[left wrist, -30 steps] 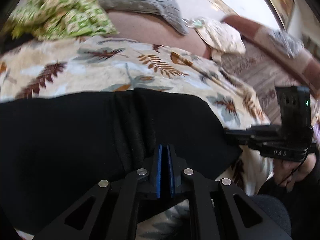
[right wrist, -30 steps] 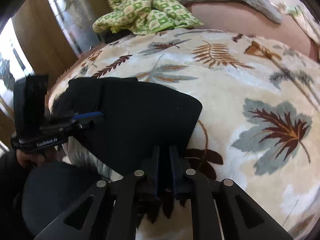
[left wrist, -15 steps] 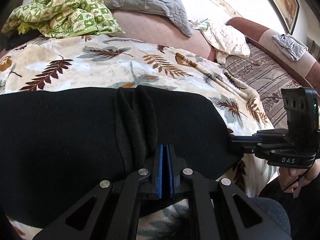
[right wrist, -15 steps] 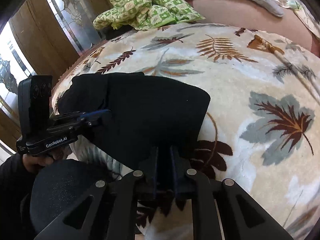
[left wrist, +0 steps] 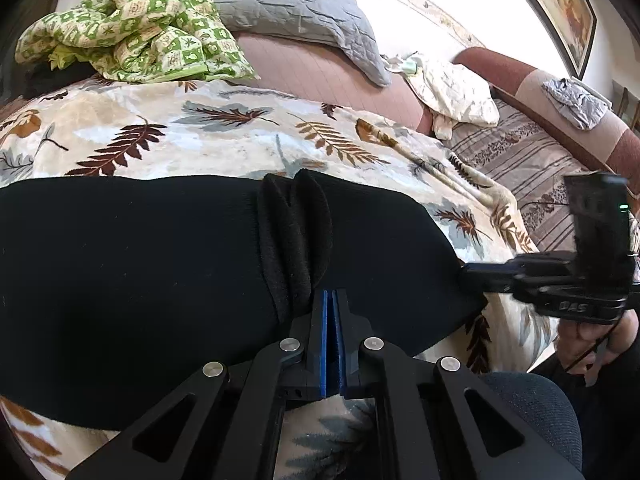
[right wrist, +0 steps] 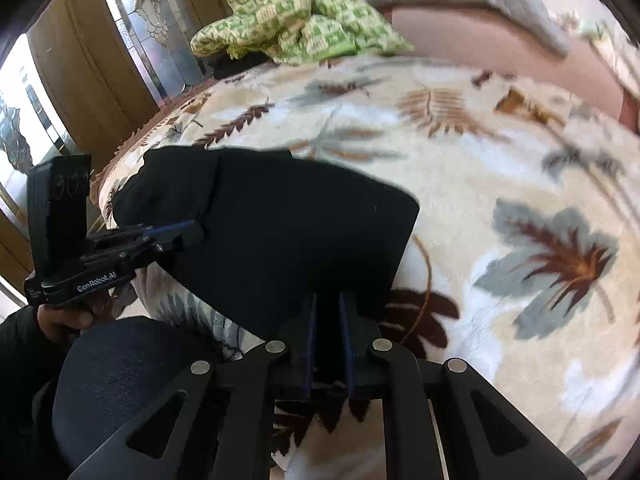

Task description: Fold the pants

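Note:
Black pants (left wrist: 160,260) lie spread across a leaf-patterned blanket (left wrist: 200,128) on a bed. My left gripper (left wrist: 330,296) is shut on their near edge, where the cloth bunches into a ridge (left wrist: 296,240) just ahead of the blue pads. In the right wrist view the left gripper (right wrist: 196,232) bites the pants (right wrist: 280,232) from the left. My right gripper (right wrist: 327,300) holds the near right corner, with dark cloth in the narrow gap between its pads. From the left wrist view the right gripper (left wrist: 466,272) meets that pulled-out corner.
A crumpled green patterned cloth (left wrist: 132,28) and a grey quilted pillow (left wrist: 292,12) lie at the bed's far end. A person's hand (left wrist: 592,336) and dark-clad knee (left wrist: 532,408) are at the near edge. Wooden doors (right wrist: 80,80) stand to the left.
Both grippers stay on the pants' near edge and have hardly moved. The right gripper's pads stand slightly further apart than before.

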`<state>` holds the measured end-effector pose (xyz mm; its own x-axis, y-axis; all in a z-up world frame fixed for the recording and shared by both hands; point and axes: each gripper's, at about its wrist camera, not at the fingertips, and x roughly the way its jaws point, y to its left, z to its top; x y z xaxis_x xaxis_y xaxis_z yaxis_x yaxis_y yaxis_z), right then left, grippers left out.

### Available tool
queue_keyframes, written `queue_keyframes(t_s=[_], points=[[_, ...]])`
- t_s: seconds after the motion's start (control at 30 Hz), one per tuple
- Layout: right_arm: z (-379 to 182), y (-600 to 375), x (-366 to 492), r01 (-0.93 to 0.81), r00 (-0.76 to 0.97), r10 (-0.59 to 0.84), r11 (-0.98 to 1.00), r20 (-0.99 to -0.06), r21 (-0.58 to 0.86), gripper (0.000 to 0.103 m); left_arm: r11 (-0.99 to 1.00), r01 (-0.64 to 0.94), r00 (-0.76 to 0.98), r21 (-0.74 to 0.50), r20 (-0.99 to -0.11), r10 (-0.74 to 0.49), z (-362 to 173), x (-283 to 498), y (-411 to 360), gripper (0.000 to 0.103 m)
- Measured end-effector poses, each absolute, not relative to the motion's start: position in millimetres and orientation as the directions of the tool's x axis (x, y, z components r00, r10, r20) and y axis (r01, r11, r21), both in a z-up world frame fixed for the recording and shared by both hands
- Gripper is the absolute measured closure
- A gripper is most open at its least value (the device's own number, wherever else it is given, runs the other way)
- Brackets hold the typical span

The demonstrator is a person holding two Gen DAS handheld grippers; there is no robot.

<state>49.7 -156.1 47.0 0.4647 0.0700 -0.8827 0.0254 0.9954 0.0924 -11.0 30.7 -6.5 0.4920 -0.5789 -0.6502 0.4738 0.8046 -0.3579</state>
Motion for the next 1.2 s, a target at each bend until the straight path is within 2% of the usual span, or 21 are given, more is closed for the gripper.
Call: queue_keyframes(t_s=[0.1,0.2,0.5,0.6,0.7,0.83,0.97,1.1,1.2], points=[[58,-150,46,-0.032,0.509,0.152,0.987,-0.847,0.158,0.091,0.803,0.468,0.494,-0.369,-0.644,-0.584,-10,-11,33,0.097],[30,-153,51,-0.001,0.408,0.131,0.99,-0.904,0.144,0.09,0.8,0.464,0.493,-0.381,-0.639,-0.591,-13,-10,34,0.097],[38,-151,48,0.003,0.418,0.139,0.988,-0.898,0.154,0.089,0.797,0.442,0.491,-0.413,-0.632,-0.599,-11,-14,56,0.097],[30,-154,52,0.002,0.418,0.145,0.987,-0.897,0.16,0.089,0.819,0.397,0.546,-0.416,-0.61,-0.574,0,-31,80,0.095],[31,-154,51,-0.004,0.42,0.147,0.987,-0.895,0.16,0.086,0.809,0.35,0.583,-0.472,-0.566,-0.582,9,-53,117,0.091],[32,-150,52,-0.019,0.417,0.148,0.988,-0.897,0.154,0.078,0.783,0.171,0.653,-0.598,-0.527,-0.545,2,-77,183,0.072],[33,-142,50,-0.051,0.415,0.157,0.987,-0.896,0.149,0.063,0.639,-0.05,0.711,-0.767,-0.477,-0.517,-23,-81,240,0.072],[33,-138,51,-0.063,0.42,0.141,0.99,-0.896,0.126,0.062,0.464,-0.151,0.75,-0.873,-0.407,-0.521,-38,-70,267,0.071],[33,-141,51,-0.057,0.423,0.151,0.989,-0.894,0.14,0.062,0.382,-0.171,0.76,-0.908,-0.368,-0.536,-47,-58,269,0.065]])
